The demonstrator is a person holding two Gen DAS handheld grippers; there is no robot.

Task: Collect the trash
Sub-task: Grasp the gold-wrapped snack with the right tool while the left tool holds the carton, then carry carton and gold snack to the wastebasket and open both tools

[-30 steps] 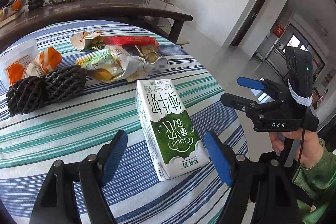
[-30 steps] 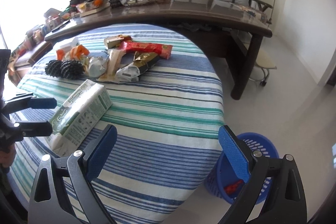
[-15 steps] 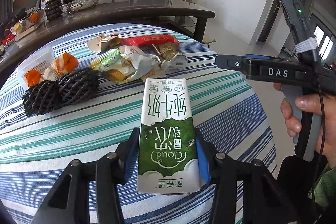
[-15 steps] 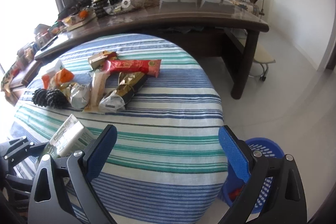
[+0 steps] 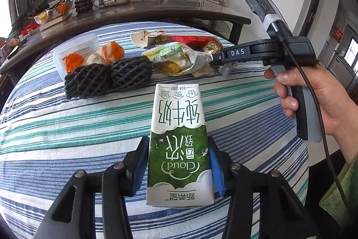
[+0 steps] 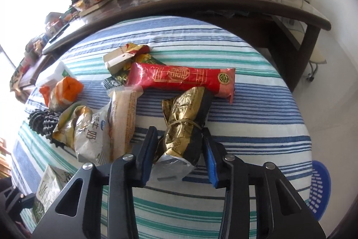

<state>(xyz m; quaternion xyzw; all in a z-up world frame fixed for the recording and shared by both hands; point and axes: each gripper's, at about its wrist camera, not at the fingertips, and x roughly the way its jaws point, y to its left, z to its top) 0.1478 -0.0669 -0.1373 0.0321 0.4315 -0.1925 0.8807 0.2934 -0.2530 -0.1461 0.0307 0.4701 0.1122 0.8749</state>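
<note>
On the blue-and-green striped table [image 5: 67, 127], the left tool [image 5: 177, 162] pinches a green-and-white milk carton [image 5: 179, 138] near its base; the right tool [image 6: 179, 149] straddles a gold-and-black foil wrapper [image 6: 185, 118], not visibly clamped. The crumpled foil could slip free.

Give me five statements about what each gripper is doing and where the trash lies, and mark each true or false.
1. The left gripper is shut on the milk carton. True.
2. The right gripper closes around the red wrapper. False: its fingers flank the gold and black packet.
3. The blue basket stands on the table. False: it sits on the floor beside the striped table.
4. The black foam nets lie beyond the carton. True.
5. The carton is white and red. False: white and green.
</note>
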